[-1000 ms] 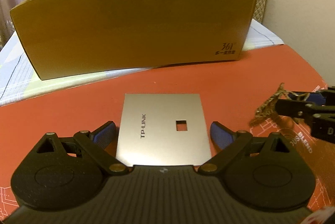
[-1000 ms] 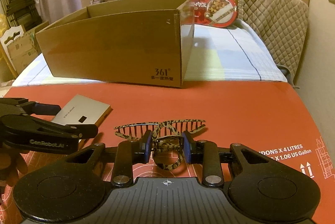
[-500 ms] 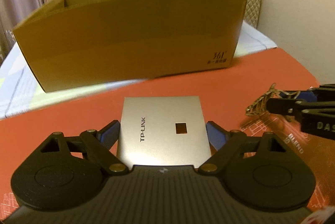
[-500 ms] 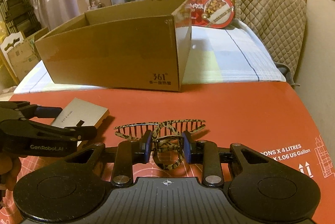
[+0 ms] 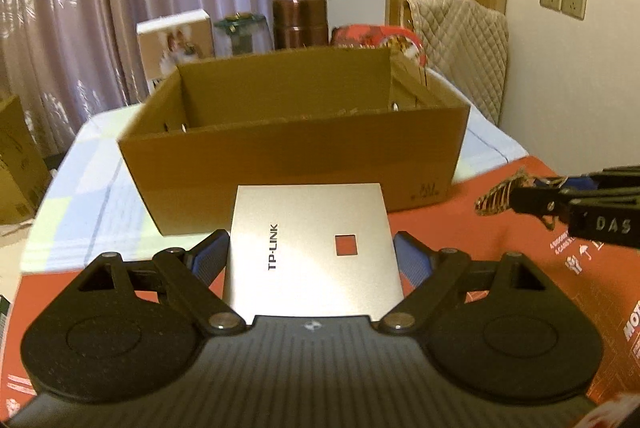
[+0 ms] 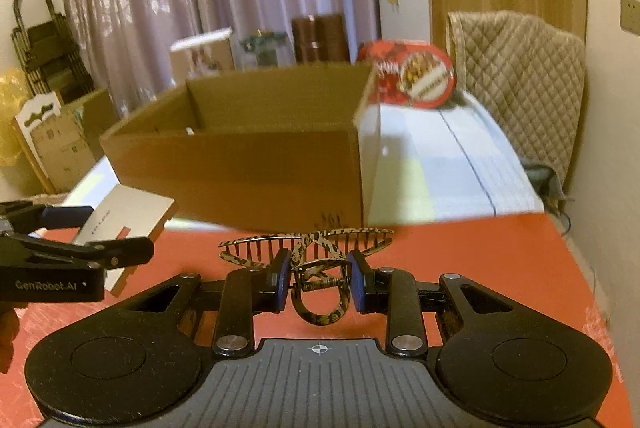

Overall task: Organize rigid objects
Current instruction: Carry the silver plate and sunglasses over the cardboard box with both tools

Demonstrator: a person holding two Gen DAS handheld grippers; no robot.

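My left gripper is shut on a flat silver TP-LINK box and holds it raised above the red table, in front of an open cardboard box. My right gripper is shut on a leopard-pattern hair claw clip, also lifted. The clip and right gripper show at the right of the left wrist view. The silver box and left gripper show at the left of the right wrist view. The cardboard box stands just beyond both.
The red table meets a pale striped cloth under the cardboard box. Behind stand a red tin, brown canisters, a white carton and a quilted chair. A wall is at the right.
Both grippers have risen with their objects, so the cardboard box's open inside now shows. The silver box has left the table surface.
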